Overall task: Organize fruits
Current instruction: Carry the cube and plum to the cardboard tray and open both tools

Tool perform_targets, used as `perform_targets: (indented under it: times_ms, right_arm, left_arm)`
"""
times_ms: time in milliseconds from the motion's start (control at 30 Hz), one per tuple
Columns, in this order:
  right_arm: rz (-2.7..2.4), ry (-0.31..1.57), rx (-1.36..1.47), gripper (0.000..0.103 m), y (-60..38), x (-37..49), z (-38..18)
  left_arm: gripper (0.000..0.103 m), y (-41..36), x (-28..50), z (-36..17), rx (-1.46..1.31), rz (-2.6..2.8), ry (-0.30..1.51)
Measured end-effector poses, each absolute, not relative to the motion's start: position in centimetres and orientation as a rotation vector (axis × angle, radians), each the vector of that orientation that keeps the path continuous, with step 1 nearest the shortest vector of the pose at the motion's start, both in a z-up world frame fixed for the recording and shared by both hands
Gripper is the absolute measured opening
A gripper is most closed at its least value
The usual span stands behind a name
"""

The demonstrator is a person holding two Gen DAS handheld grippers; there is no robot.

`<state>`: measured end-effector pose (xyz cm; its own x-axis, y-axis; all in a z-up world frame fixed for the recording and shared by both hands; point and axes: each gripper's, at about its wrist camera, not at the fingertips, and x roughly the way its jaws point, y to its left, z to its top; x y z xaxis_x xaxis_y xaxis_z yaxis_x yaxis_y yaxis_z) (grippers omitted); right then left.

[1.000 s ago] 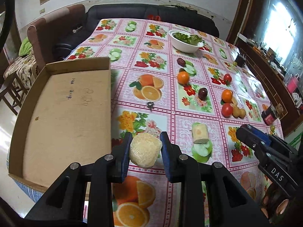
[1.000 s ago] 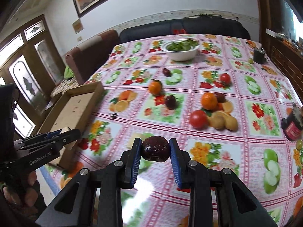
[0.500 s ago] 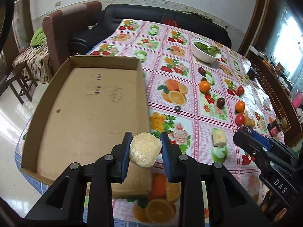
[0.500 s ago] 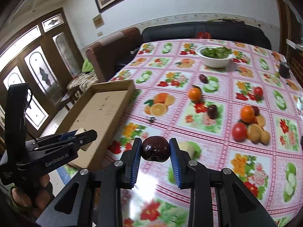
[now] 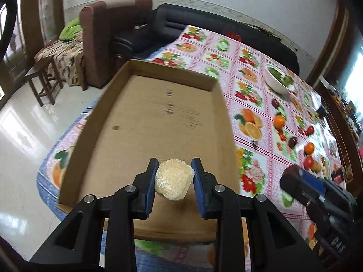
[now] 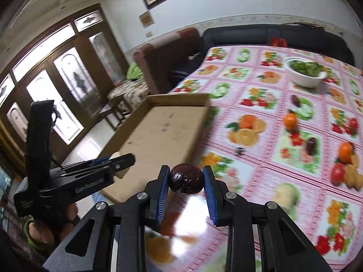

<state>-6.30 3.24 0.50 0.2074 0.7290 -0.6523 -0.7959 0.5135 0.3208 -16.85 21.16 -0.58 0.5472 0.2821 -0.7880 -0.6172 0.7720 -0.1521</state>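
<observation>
My left tool (image 5: 174,182) grips a pale, rough-skinned fruit chunk (image 5: 173,184) above the near end of the cardboard tray (image 5: 145,122). My right tool (image 6: 186,180) clamps a dark plum (image 6: 186,178) over the surface (image 6: 261,104), the tray ahead to its left.

My left gripper (image 5: 174,182) and right gripper (image 6: 186,179) are black, with blue ribbed pads (image 6: 163,195), silver screws and white lettering.
</observation>
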Motion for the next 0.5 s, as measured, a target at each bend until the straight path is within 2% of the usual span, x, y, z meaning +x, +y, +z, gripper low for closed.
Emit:
perform_targets:
  times_ms: [500]
  right_arm:
    - [1.218, 0.942, -0.288, 0.030, 13.6, -10.0, -4.0]
  left_arm:
    - [0.027, 26.0, -18.2, -3.6, -0.508, 0.662, 0.889]
